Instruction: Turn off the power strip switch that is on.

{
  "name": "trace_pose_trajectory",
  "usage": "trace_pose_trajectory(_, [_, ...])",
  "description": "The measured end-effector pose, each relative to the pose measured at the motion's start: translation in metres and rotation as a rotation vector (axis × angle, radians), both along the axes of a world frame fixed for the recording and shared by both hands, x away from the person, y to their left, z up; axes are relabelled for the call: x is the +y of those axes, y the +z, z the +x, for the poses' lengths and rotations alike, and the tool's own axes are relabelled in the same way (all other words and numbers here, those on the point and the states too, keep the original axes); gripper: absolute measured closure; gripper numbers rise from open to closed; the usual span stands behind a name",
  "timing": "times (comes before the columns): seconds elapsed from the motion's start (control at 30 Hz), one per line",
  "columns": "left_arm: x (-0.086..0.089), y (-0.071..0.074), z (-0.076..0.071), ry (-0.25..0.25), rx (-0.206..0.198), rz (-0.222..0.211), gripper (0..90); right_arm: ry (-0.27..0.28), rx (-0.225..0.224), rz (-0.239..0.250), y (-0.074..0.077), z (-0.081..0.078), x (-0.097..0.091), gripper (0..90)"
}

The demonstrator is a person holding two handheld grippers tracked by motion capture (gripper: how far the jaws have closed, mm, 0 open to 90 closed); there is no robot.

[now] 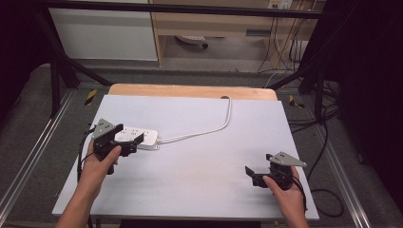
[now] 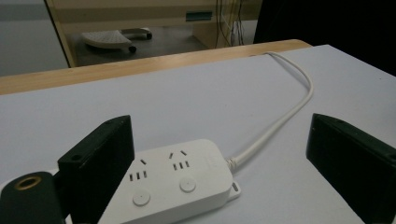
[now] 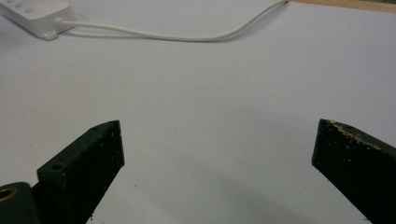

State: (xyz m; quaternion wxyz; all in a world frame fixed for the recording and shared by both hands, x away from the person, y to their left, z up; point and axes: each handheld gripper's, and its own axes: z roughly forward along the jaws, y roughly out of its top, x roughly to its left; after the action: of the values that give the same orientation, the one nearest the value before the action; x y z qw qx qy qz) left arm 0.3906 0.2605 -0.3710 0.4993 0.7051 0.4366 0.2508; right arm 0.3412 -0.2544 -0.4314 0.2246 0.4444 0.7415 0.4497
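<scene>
Strip (image 1: 138, 137) lies flat on the left of the white table (image 1: 199, 156) in the high view, its cord (image 1: 209, 130) running to the far edge; the left gripper (image 1: 128, 142) hangs over its near end, and the right gripper (image 1: 254, 175) waits well apart. In the left gripper view the jaws stand wide with the strip (image 2: 173, 182) between them, ungripped. In the right gripper view the jaws gape over bare table. Any grasp or move of the strip seems yet to come.
</scene>
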Motion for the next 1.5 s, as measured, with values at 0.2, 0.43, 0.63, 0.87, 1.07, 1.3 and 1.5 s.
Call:
trace_pose_trajectory(0.2, [0.005, 0.003, -0.015, -0.003, -0.007, -0.002, 7.7, 0.002, -0.008, 0.006, 0.001, 0.000, -0.001, 3.0])
trace_pose_trajectory(0.43, [0.011, 0.005, -0.029, -0.013, -0.015, 0.008, 7.0, 0.005, -0.006, 0.003, 0.001, 0.000, -0.001, 2.9])
trace_pose_trajectory(0.63, [0.017, 0.004, -0.037, -0.013, -0.019, 0.003, 6.6, 0.005, -0.007, 0.002, 0.001, 0.000, -0.001, 2.9])
trace_pose_trajectory(0.87, [0.027, 0.005, -0.044, -0.002, -0.025, -0.006, 6.7, 0.009, -0.001, 0.001, 0.001, 0.000, 0.000, 2.9])
trace_pose_trajectory(1.07, [0.033, 0.004, -0.049, 0.006, -0.023, -0.008, 6.7, 0.007, -0.001, -0.001, 0.001, 0.000, 0.000, 2.9])
trace_pose_trajectory(1.3, [0.042, -0.002, -0.053, 0.014, -0.008, -0.017, 6.7, 0.007, -0.002, -0.004, 0.000, 0.000, 0.000, 2.9])
trace_pose_trajectory(1.5, [0.048, -0.007, -0.057, 0.017, 0.001, -0.011, 6.7, 0.008, 0.001, -0.004, 0.000, 0.000, 0.000, 2.9])
